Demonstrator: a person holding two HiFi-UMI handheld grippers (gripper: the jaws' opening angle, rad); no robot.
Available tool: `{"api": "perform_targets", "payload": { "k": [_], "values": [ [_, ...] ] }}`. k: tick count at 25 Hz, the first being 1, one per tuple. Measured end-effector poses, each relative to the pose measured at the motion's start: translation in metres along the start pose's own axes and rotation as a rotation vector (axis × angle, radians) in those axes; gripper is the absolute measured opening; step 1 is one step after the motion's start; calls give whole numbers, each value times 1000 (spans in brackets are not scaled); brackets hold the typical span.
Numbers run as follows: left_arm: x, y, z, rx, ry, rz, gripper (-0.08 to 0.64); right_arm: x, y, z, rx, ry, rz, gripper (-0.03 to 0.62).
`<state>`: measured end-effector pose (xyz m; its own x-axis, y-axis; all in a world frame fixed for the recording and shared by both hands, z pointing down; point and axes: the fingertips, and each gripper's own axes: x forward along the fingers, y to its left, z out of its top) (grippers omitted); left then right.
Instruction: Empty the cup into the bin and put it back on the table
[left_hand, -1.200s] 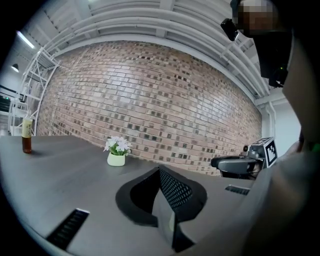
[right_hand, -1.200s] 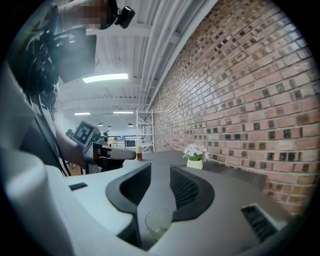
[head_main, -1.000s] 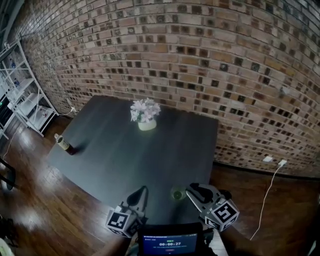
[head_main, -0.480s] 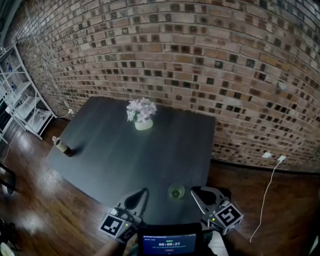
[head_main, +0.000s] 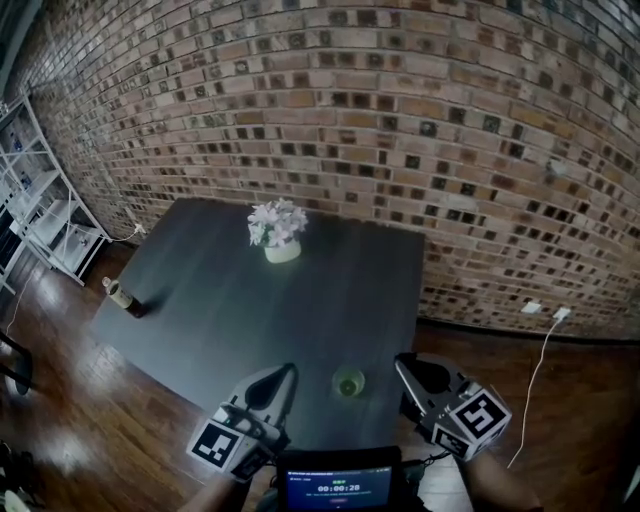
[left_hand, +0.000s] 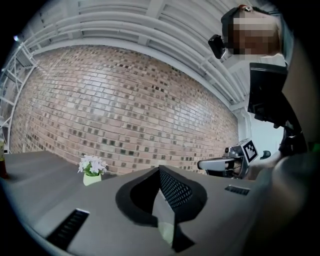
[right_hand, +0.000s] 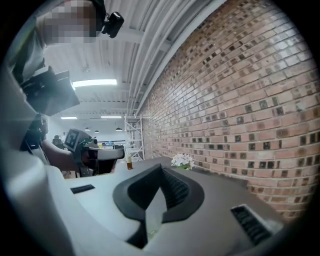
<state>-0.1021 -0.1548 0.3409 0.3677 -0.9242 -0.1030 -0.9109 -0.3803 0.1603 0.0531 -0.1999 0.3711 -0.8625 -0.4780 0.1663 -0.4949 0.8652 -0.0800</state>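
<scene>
A small green cup (head_main: 348, 382) stands upright on the dark table (head_main: 300, 310), close to its near edge. My left gripper (head_main: 284, 374) hangs just left of the cup, apart from it, with the jaws together and nothing in them. To the cup's right, beyond the table's corner, my right gripper (head_main: 406, 364) is also shut and empty. The left gripper view shows its own jaws (left_hand: 161, 172) closed, with the right gripper (left_hand: 225, 164) across from it. Closed jaws (right_hand: 161, 169) also show in the right gripper view. No bin is in view.
A white pot of pale flowers (head_main: 279, 232) stands at the table's far side, and a brown bottle (head_main: 119, 295) at its left corner. A brick wall (head_main: 400, 120) runs behind. White shelving (head_main: 40, 200) stands at the left, and a cable (head_main: 535, 360) trails on the wooden floor at the right.
Both grippers have risen. The right gripper has drawn away from the cup to the right, and its jaws have closed on nothing. The cup has stayed in place.
</scene>
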Motion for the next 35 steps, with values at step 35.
{"api": "perform_targets", "payload": {
  "k": [35],
  "values": [
    [14,11,4,-6,21,-24,-2,20,-4,0,53,37,29,-2]
  ]
}}
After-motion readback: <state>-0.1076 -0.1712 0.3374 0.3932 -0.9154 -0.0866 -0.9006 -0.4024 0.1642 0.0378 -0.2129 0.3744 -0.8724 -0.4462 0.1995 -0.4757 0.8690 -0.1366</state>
